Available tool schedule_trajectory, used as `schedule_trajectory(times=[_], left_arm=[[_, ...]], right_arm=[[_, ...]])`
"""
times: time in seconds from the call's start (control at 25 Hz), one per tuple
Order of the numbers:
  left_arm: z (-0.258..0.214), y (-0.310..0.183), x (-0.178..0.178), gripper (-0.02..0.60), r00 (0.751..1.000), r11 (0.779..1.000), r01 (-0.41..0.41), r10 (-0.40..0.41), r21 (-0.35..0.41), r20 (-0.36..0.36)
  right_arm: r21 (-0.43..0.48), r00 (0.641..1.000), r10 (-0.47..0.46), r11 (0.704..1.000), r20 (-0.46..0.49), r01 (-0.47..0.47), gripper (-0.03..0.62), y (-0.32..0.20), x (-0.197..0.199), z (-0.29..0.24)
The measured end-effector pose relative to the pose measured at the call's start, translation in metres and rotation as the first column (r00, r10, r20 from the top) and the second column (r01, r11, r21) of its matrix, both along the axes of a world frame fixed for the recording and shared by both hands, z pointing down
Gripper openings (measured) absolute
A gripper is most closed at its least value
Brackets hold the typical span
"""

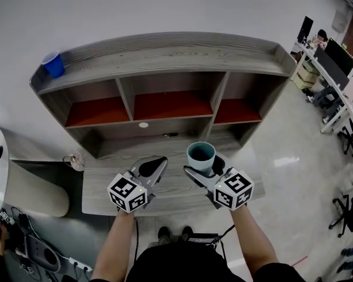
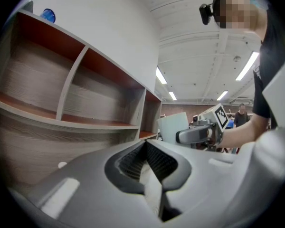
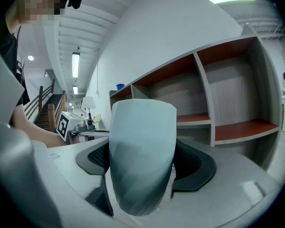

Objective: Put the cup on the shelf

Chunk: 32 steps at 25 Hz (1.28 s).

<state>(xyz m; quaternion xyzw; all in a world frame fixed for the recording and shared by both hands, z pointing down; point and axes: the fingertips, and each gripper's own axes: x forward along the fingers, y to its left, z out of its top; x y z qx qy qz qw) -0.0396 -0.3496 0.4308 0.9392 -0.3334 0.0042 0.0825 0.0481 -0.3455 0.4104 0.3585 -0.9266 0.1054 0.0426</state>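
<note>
— Gripping the pale teal faceted cup (image 3: 141, 156) round its middle, the right gripper (image 3: 142, 175) has its jaws spread wide and pressed on both sides of the wall. The cup stands upright between them, mouth up

— Where is that against the grey wood-grain shelf unit with the red compartment floors (image 1: 165, 57)?

— In front of it, above the grey desk board (image 1: 100, 190) at its foot, roughly in line with the divider between its middle and right compartments. The cup rests on no board of the unit yet

— And the left gripper (image 1: 156, 168)?

— Jaws together, nothing in them. It hangs in front of the shelf unit too, just beside the right gripper, before the middle compartment. I would leave it out of the path

— How would you do the placing well?

— By my reckoning, carry the cup forward level so the rim passes under the compartment's upper board. The jaws sit at mid-height, so the base hangs free below them. Let that base land flat on the red floor before easing the grip. Then open fully and draw straight back, so no pad drags the wall and tips it

— The top board?

— Possible too. A blue plastic cup (image 1: 53, 64) stands at its left end, well apart from the right half
</note>
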Motion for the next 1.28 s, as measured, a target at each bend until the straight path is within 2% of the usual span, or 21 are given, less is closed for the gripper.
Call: schedule_trajectory(times=[0.24, 0.52, 0.8, 1.28], left_arm=[[-0.015, -0.012, 0.004, -0.002, 1.000, 0.999, 0.029, -0.029, 0.022, 0.012], [-0.046, -0.033, 0.006, -0.002, 0.997, 0.994, 0.068, -0.071, 0.086, 0.038], [-0.068, -0.074, -0.001, -0.002, 0.994, 0.986, 0.101, -0.105, 0.129, 0.027], [-0.082, -0.140, -0.007, -0.002, 0.987, 0.980, 0.155, -0.158, 0.125, 0.014]], right_arm=[[0.043, 0.998, -0.063, 0.997, -0.014, 0.063, 0.359, -0.014, 0.002, -0.020], [0.116, 0.994, -0.109, 0.987, -0.020, 0.110, 0.359, -0.044, -0.001, -0.051], [0.160, 0.997, -0.072, 0.985, 0.001, 0.071, 0.359, -0.092, -0.017, -0.073], [0.183, 0.999, 0.015, 0.983, 0.039, -0.021, 0.359, -0.164, -0.038, -0.082]])
